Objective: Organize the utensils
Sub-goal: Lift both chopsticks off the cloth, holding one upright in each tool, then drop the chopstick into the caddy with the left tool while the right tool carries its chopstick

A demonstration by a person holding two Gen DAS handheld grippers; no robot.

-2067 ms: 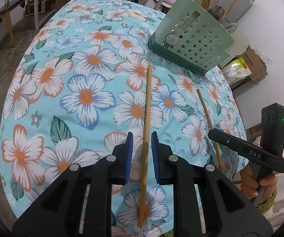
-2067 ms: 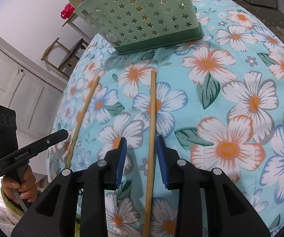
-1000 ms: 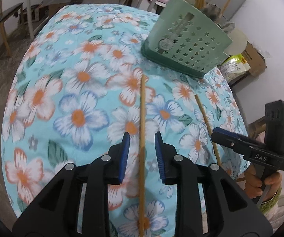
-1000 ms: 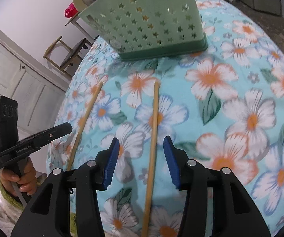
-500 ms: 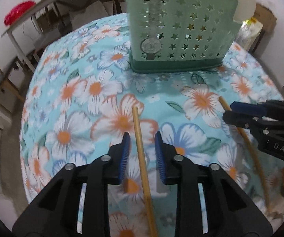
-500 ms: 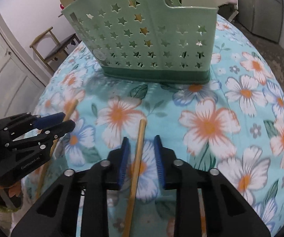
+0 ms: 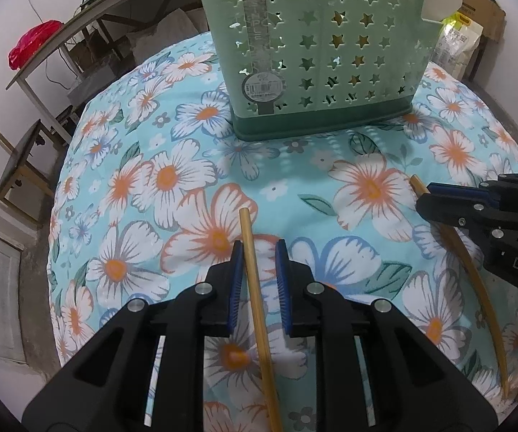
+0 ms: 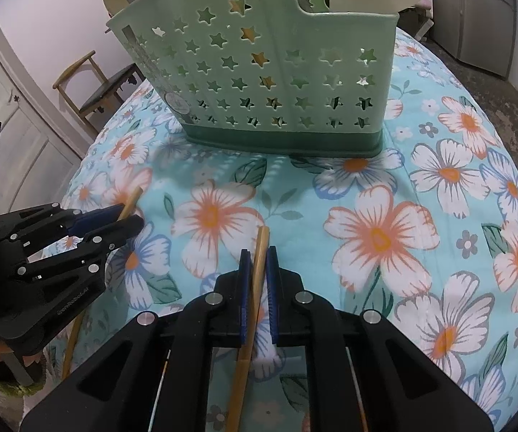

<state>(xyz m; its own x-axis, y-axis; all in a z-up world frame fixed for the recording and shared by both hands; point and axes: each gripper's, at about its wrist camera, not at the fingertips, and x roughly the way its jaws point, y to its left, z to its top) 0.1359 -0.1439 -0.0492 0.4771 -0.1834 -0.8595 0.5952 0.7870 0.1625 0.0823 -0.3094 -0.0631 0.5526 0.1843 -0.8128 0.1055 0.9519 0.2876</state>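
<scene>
Two tools, two chopsticks: both have shifted up to the far tips since 2 s ago.
Right tool (image 8: 257, 273) now clamped on its chopstick (image 8: 255, 270), was wide apart 1 s back; left tool (image 7: 259, 270) still apart, straddling its chopstick (image 7: 255, 288), which touches only the left pad. Both sticks lie on the floral worktop (image 7: 366, 187); green caddy (image 7: 330, 54) just ahead, closer than before. Judgement: right grasp done, left needs closing, then lift and drop into caddy.
</scene>
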